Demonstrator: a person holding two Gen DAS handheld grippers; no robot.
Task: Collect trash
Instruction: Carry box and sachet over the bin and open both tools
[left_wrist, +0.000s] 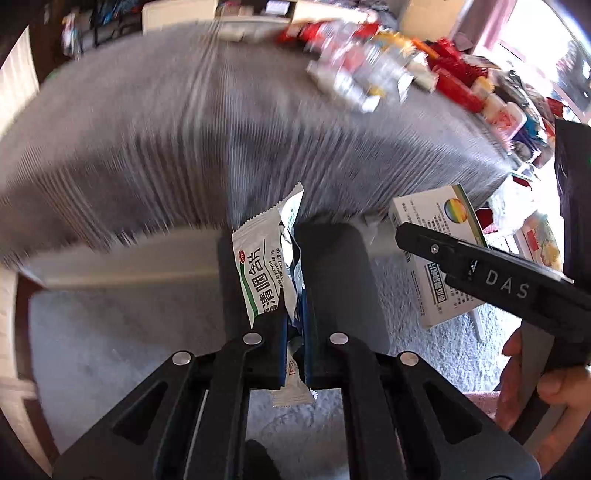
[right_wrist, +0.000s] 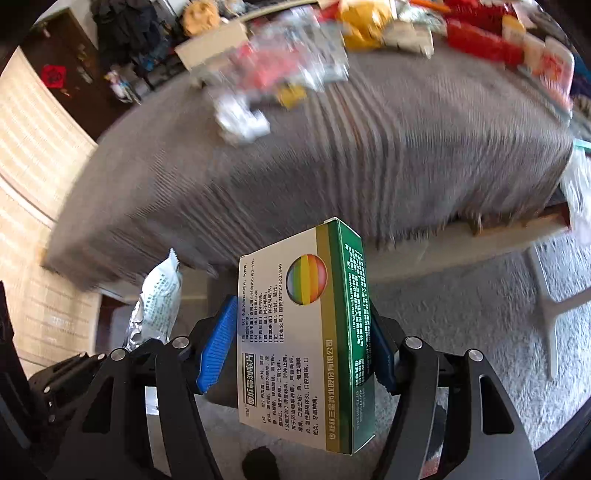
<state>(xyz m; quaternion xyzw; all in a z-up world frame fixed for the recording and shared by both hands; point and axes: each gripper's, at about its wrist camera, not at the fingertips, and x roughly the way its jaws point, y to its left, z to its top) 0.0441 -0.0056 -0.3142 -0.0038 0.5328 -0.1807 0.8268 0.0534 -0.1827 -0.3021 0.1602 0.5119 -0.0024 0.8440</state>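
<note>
Left wrist view: left tool (left_wrist: 295, 325) nearly closed, pinching a white sachet (left_wrist: 258, 266) between blue pads. Right tool (right_wrist: 295, 339) part-open, clamped across a green-and-white box (right_wrist: 306, 332), just right of the sachet, beyond the bed (right_wrist: 369, 155) edge.

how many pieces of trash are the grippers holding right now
2. A torn white sachet is pinched in the left gripper; a green-and-white medicine box is clamped in the right gripper. More litter lies blurred on the grey table.
</note>
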